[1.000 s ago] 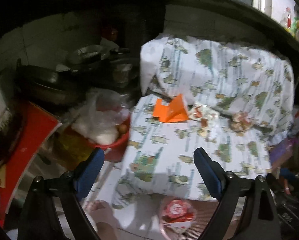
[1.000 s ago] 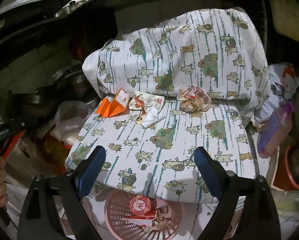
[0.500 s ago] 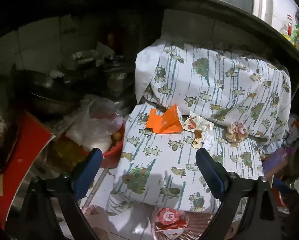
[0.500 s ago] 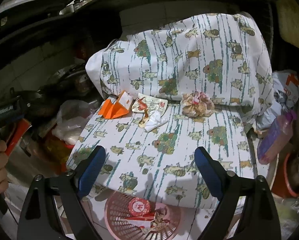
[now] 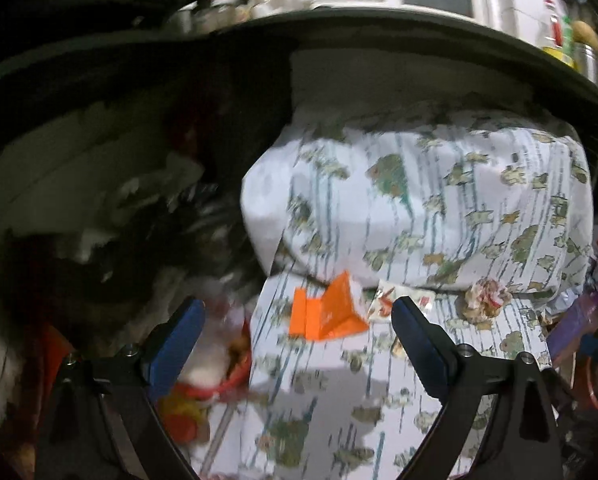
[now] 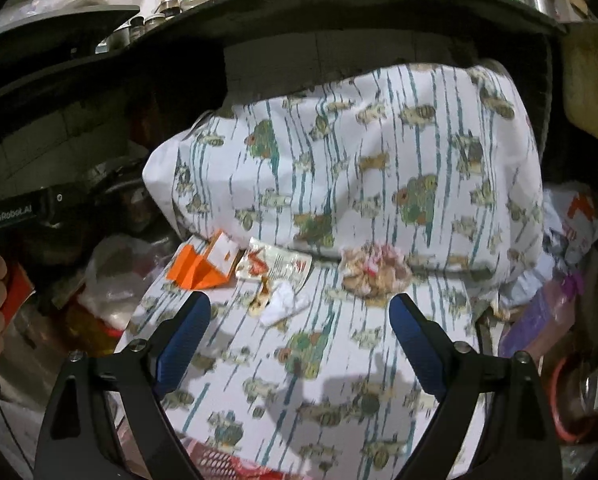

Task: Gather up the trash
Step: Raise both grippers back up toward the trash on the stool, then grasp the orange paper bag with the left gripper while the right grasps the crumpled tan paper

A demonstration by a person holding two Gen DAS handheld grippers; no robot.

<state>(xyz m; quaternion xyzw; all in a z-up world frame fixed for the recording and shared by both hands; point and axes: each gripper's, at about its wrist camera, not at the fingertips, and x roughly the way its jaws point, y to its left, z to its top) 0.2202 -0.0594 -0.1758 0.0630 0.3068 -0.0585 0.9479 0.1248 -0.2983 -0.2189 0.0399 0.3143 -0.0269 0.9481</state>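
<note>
Trash lies on a patterned cloth-covered seat (image 6: pixel 339 360): an orange folded carton (image 5: pixel 325 314) (image 6: pixel 199 266), a printed wrapper (image 6: pixel 275 264) (image 5: pixel 387 300), a white tissue (image 6: pixel 285 306) and a crumpled paper ball (image 6: pixel 375 270) (image 5: pixel 487 298). My left gripper (image 5: pixel 295 344) is open and empty, level with the orange carton, just short of it. My right gripper (image 6: pixel 299 332) is open and empty, in front of the tissue and the paper ball. The rim of a pink basket (image 6: pixel 219 460) shows at the bottom of the right wrist view.
A cloth-covered backrest (image 6: pixel 359 160) rises behind the trash under a dark shelf (image 6: pixel 339 8) with bottles. Pots, a plastic bag (image 6: pixel 111 272) and a red bowl (image 5: pixel 219 384) crowd the left. A purple bottle (image 6: pixel 539 320) and bags lie on the right.
Both grippers have risen and moved in toward the seat; the trash looks larger and closer. The basket has slid almost out of view below. Nothing was taken hold of.
</note>
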